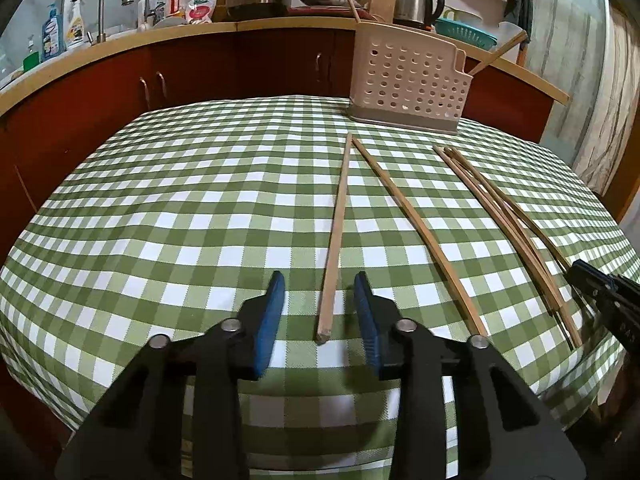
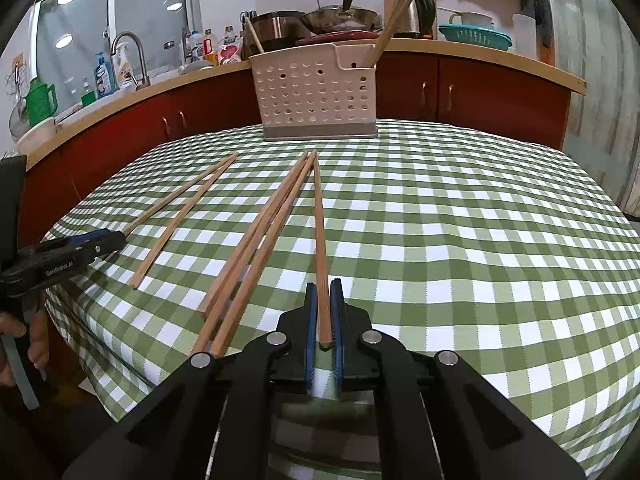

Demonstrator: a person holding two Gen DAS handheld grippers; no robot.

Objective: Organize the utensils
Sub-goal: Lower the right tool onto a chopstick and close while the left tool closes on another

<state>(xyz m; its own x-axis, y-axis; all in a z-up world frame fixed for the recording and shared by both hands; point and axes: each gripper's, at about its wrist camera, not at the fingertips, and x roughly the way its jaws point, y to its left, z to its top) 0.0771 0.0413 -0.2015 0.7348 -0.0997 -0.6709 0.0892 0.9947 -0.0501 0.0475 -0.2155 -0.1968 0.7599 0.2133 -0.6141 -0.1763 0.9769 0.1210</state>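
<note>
2 grippers: right gripper (image 2: 323,292) clamps chopstick (image 2: 319,216); left gripper (image 1: 319,280) spread; holder (image 2: 316,92) contents half-hidden.

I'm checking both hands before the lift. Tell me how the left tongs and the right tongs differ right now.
The left tongs are open, blue pads well apart; the right tongs are closed. The left tongs straddle a chopstick lying on the checked tablecloth without touching it; the right tongs pinch the near end of another chopstick. Both point toward the perforated utensil holder.
</note>
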